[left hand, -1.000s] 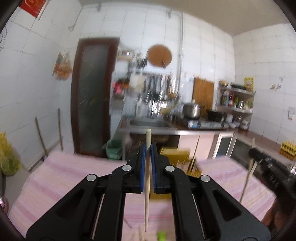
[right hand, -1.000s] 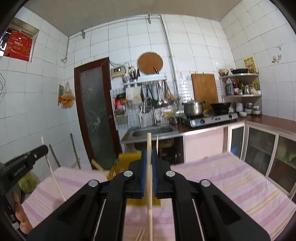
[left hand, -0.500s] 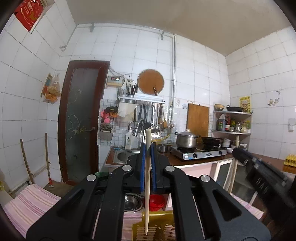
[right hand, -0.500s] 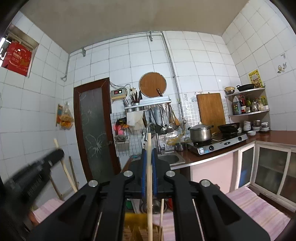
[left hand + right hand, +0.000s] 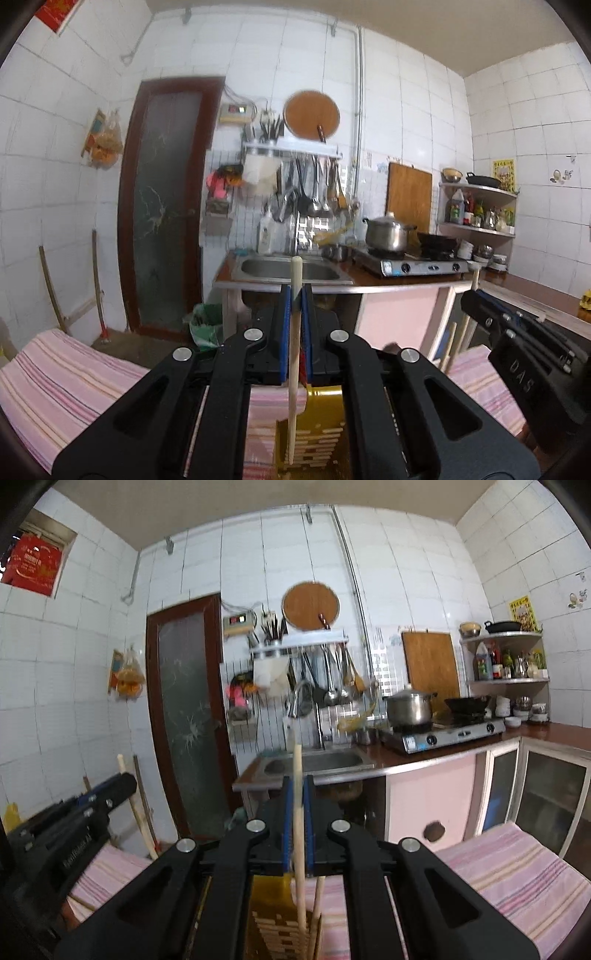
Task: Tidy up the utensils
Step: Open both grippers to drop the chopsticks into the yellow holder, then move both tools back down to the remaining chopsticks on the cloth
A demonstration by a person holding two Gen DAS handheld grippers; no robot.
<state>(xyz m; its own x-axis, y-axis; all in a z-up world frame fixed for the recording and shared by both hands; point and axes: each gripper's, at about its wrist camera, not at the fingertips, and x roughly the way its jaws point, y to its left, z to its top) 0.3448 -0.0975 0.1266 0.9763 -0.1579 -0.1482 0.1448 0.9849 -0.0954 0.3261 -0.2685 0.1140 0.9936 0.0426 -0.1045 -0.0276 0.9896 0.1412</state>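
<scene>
My left gripper is shut on a pale wooden chopstick that stands upright, its lower tip over a yellow slatted utensil holder. My right gripper is shut on another wooden chopstick, upright, its lower end at the same yellow holder. A further chopstick stands in the holder beside it. The right gripper shows at the right of the left wrist view, the left gripper at the left of the right wrist view.
The holder sits on a table under a pink striped cloth. Beyond are a sink counter, a gas stove with a pot, hanging ladles, a brown door and corner shelves.
Both views have dropped back down from the wall toward the table. The yellow holder now sits closer under both chopstick tips. Both grippers stay shut on their chopsticks.
</scene>
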